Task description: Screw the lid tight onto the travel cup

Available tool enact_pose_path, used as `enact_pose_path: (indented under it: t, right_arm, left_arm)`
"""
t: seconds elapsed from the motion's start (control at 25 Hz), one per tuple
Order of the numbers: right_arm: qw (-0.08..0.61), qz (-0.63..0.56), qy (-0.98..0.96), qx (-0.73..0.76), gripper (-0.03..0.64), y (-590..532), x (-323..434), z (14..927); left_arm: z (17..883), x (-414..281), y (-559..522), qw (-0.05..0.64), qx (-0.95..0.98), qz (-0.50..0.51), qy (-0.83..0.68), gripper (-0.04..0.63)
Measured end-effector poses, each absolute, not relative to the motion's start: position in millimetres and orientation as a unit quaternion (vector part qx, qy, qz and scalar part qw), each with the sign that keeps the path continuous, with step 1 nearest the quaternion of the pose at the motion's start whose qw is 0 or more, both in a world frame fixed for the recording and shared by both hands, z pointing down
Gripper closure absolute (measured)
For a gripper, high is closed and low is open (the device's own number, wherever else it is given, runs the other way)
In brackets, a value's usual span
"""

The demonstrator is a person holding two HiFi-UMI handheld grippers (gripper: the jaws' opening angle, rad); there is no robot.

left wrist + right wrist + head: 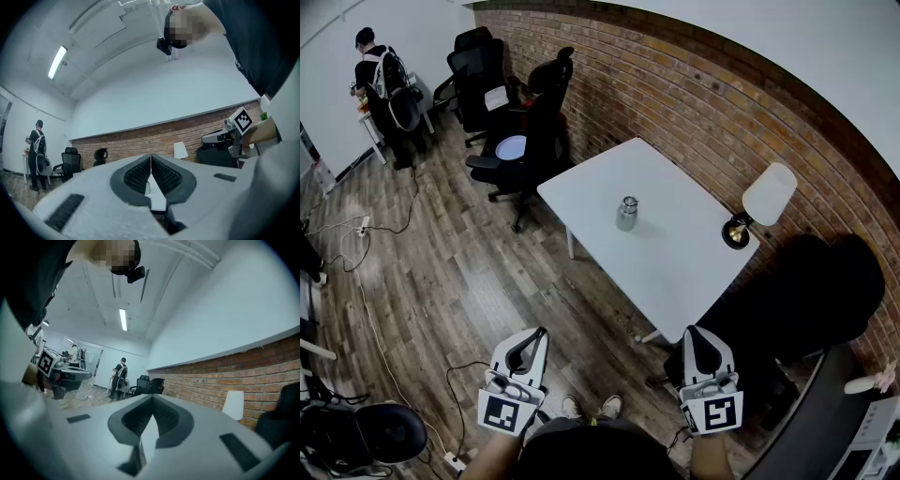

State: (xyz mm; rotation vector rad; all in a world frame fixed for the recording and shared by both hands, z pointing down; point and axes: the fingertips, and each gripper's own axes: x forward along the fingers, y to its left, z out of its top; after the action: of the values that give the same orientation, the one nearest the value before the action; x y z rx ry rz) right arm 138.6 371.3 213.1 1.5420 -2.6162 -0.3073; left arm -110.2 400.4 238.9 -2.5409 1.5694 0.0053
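Nothing looks begun: the travel cup (626, 214) stands on the bench (680, 258), lid (629, 201) seemingly on top. The left claw (534, 339) and right claw (696, 336) are clenched empty, well away.

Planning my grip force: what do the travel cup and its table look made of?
The travel cup looks like bare metal, probably stainless steel: silvery grey with bright glints. The table has a smooth, matte white top, perhaps laminate or painted board; the look leaves that open.
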Motion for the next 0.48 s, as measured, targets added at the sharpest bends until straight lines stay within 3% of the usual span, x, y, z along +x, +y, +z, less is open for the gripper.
enact_pose_path:
  t: [0.48]
  right_arm:
    - [0.038,-0.08,-0.881,0.464,0.604,364,163,223]
  left_arm:
    - [233,-75,392,0.088,-0.844,-0.003,0.529,0.568]
